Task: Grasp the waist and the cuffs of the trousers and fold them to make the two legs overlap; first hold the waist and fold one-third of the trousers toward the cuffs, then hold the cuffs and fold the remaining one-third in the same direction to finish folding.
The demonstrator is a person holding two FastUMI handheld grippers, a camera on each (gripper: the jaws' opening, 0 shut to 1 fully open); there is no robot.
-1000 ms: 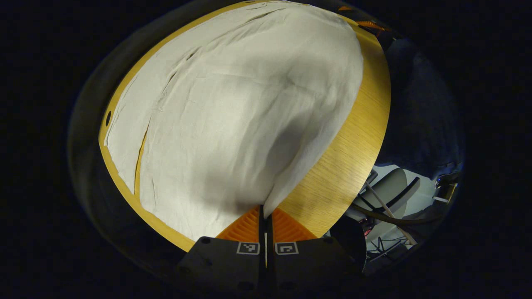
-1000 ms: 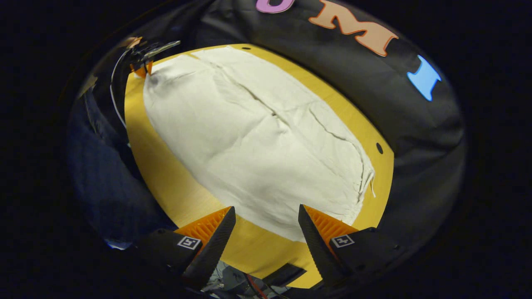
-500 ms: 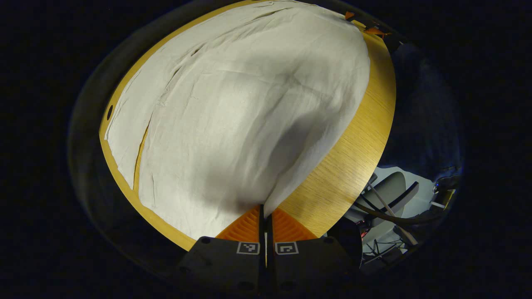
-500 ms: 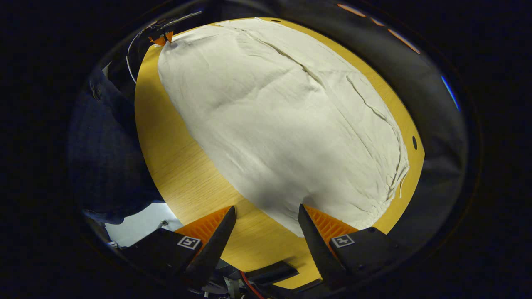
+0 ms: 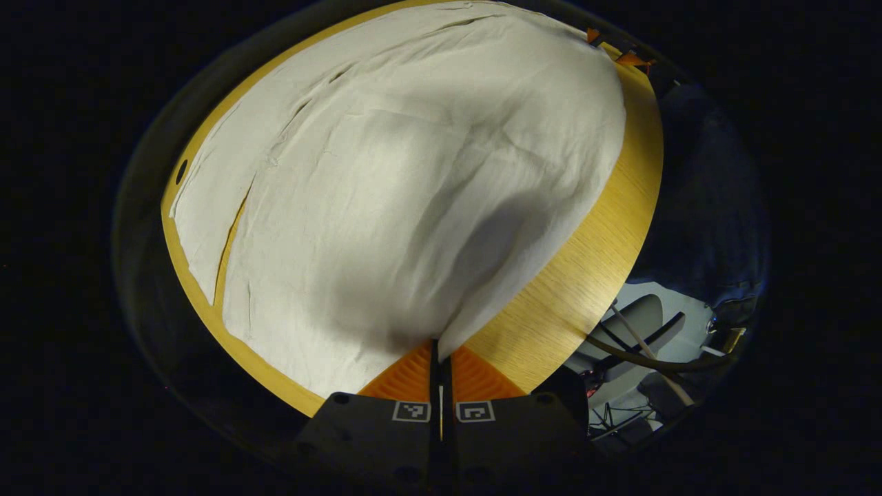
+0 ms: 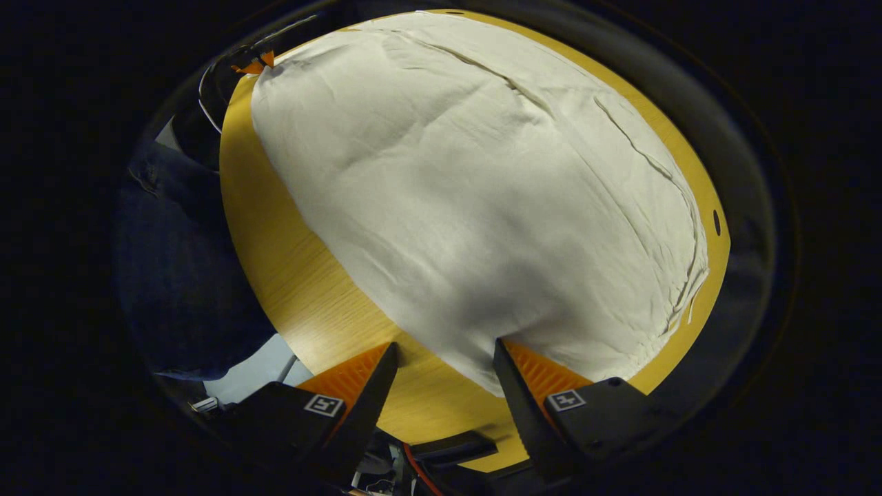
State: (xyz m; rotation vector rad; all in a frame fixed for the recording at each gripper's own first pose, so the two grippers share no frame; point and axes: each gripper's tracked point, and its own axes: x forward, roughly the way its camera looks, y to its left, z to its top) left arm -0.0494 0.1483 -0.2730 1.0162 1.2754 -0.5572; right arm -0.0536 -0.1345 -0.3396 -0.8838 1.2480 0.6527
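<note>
White trousers [image 5: 413, 186] lie spread flat on a round-looking wooden table [image 5: 579, 275]. A slit between the two legs shows near the left edge. My left gripper [image 5: 439, 351] is shut on the near cuff corner, and the cloth rises in a fold from its fingers. In the right gripper view the trousers [image 6: 482, 186] have a drawstring at the far right edge. My right gripper [image 6: 442, 355] stands open just above the table, the near waist corner lying between its fingers, close to the right one. The left gripper [image 6: 253, 66] shows far off at the other corner.
A person in dark blue clothing [image 6: 186, 275] stands at the table's side. A chair and cables [image 5: 641, 337] sit on the pale floor beyond the table edge. A small hole [image 6: 716, 222] pierces the tabletop near the far rim.
My right gripper has dropped and moved in toward the waist corner, staying open. The left gripper keeps its hold on the cuff corner and has barely shifted.
</note>
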